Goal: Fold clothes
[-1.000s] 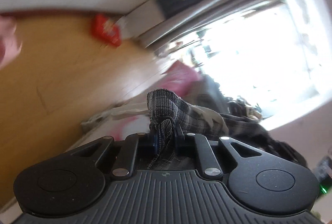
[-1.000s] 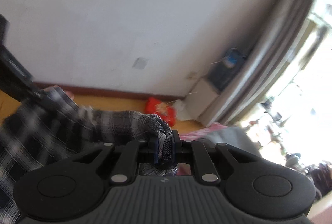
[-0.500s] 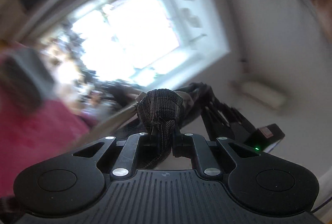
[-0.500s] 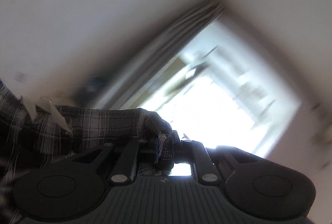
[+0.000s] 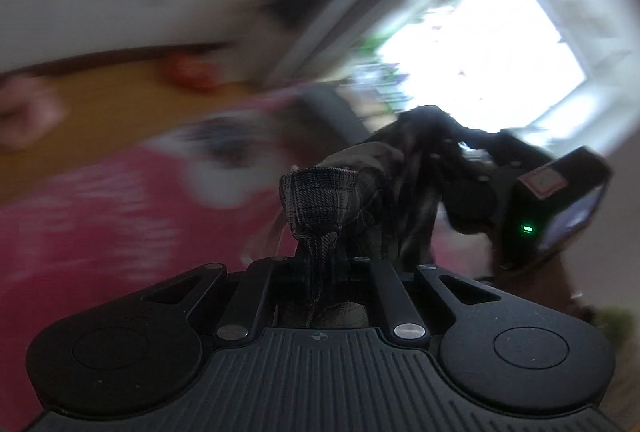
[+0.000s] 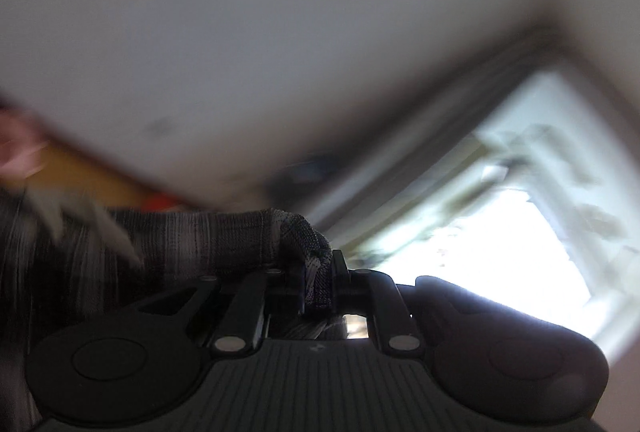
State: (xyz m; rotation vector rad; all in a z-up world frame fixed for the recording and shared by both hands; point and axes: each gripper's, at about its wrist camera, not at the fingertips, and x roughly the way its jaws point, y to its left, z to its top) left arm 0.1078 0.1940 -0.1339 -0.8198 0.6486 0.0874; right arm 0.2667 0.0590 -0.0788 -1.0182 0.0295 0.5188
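Note:
A dark grey plaid garment is held up in the air between both grippers. My left gripper is shut on a bunched edge of it, and the cloth runs off to the right to the other black gripper, which shows a green light. In the right wrist view my right gripper is shut on another edge of the plaid garment, which stretches away to the left. Both views are blurred by motion.
Below the left gripper lies a pink and white surface, with orange-brown floor and a red object behind it. A bright window with grey curtains fills the right. A white wall is ahead of the right gripper.
Both grippers have swung and rolled with the garment still pinched. The left view went from the floor up to the window and back down; the right view tipped up from floor and wall toward wall and window.

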